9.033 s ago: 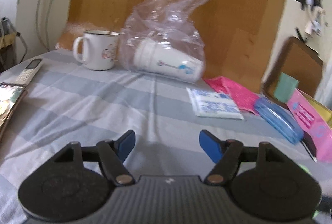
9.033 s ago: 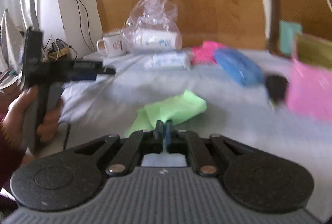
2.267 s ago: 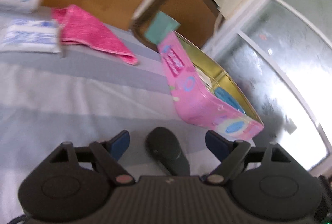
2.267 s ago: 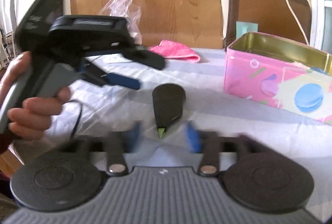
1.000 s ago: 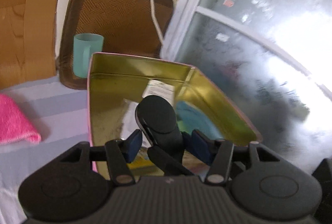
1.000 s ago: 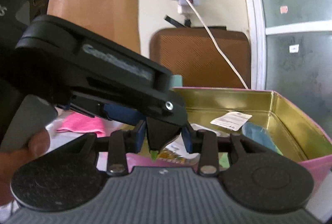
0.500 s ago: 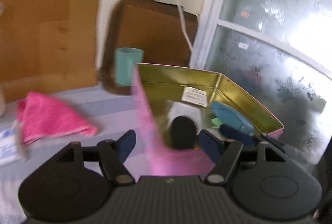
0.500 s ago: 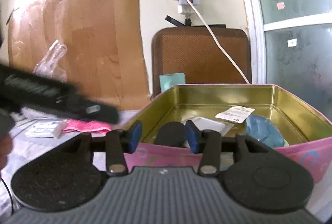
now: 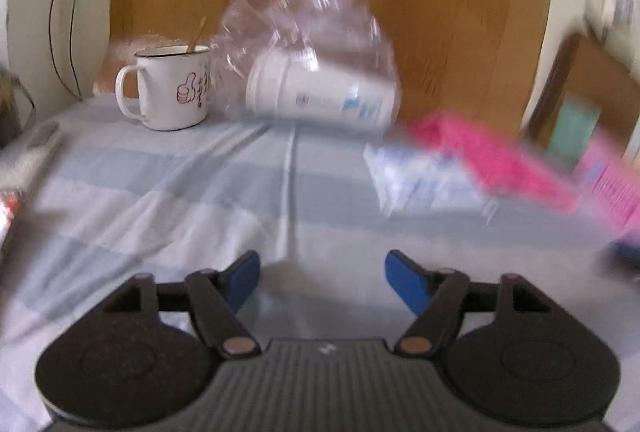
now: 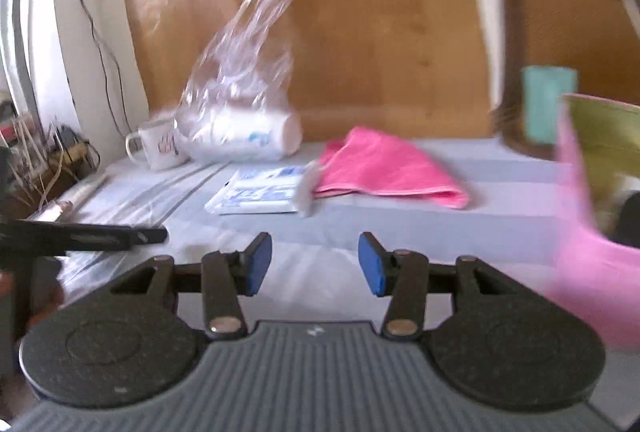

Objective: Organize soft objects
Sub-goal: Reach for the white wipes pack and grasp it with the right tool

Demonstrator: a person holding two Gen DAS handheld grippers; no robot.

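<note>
Between items: both sets of jaws have just been opening and stand apart with nothing between them, left gripper (image 9: 322, 278) wider than right gripper (image 10: 315, 264), over bare striped surface (image 9: 168, 191). Judged next: reach ahead and slightly right of the right jaws for the pink cloth (image 10: 384, 167), with the tissue pack (image 10: 260, 189) touching its left edge; the pink tin (image 10: 600, 232) sits far right. A second ago both gripped the dark pouch over the tin; it now appears to lie inside.
</note>
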